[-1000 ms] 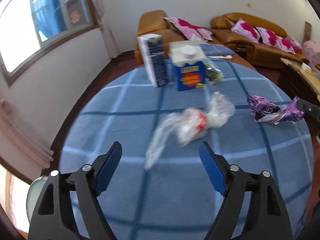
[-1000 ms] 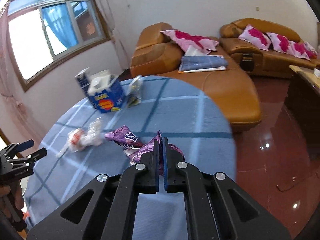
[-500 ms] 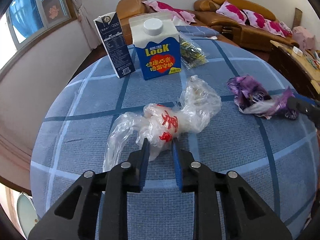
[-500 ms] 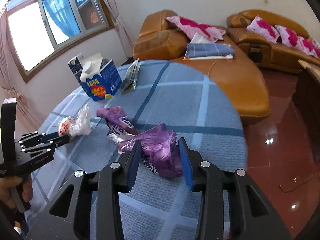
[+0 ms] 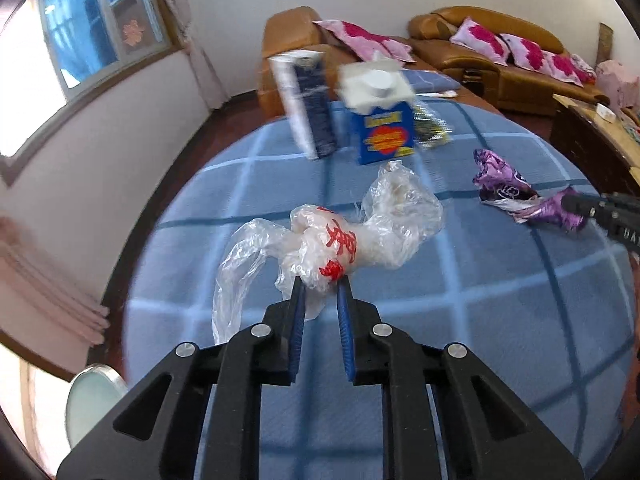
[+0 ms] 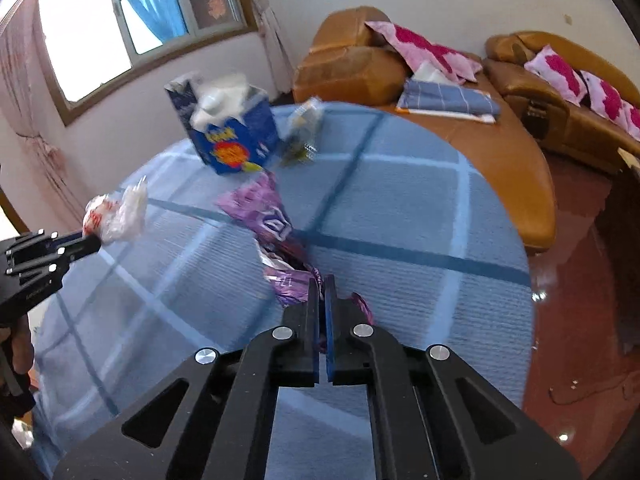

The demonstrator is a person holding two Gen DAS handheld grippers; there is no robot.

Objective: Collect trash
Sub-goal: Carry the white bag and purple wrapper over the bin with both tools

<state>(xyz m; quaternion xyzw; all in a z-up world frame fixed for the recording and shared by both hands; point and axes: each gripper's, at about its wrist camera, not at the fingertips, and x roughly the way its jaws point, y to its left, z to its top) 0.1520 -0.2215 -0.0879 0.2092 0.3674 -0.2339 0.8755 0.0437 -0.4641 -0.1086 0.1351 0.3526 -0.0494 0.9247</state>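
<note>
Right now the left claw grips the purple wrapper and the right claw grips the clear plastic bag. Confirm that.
Swapped. The left wrist view shows the left claw shut on the clear plastic bag; the right wrist view shows the right claw shut on the purple wrapper.

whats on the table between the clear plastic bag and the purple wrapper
Nothing: only bare blue checked tablecloth lies between the clear plastic bag and the purple wrapper, as the left wrist view shows.

Two claw-mounted views, shared table (image 5: 500, 320)
</note>
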